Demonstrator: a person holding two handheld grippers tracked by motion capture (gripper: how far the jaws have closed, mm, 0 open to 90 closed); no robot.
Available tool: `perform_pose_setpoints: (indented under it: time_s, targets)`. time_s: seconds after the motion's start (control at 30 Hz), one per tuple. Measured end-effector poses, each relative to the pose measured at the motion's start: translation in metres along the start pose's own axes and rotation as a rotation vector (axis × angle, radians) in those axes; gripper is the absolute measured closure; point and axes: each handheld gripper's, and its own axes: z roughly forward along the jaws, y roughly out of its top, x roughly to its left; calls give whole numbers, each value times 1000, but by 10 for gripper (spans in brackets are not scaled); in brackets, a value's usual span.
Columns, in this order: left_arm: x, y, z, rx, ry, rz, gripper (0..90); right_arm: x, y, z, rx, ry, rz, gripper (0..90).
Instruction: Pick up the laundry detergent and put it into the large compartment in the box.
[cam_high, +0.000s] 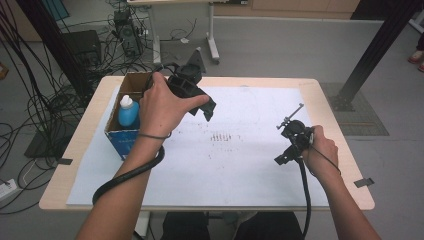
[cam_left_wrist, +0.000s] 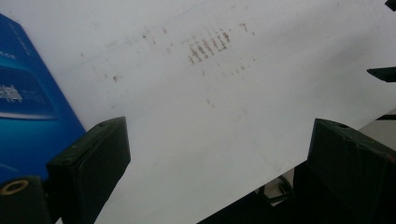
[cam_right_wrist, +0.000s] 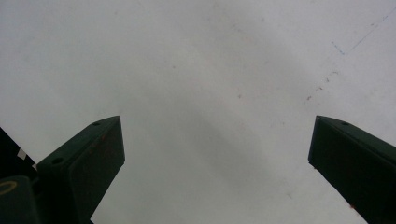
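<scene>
Two hand-held grippers hang over the white sheet on the worktop: right hand-held gripper gapes, empty; left hand-held gripper likewise, just beside the cardboard box holding a blue bottle. Cables litter the floor beyond.

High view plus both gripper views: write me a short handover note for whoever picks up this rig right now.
Left gripper: open, nothing between the jaws, held just right of the cardboard box.
Right gripper: open, empty, over the white sheet near the table's right side.
Things: the blue bottle with a white cap stands upright inside the box at the table's left edge.
Done: bottle is in the box.
Left: probably nothing on the sheet to move; confirm before going on.
</scene>
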Motion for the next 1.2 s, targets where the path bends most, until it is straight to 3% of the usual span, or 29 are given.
perform_pose_setpoints:
  time_s: [0.6, 1.2]
  targets:
    - [-12, -19, 58, 61, -49, 36, 50, 7, 6, -4, -5, -15, -9, 33]
    - [-15, -31, 85, 75, -55, 25, 50, 7, 2, -4, -3, -18, -8, 33]
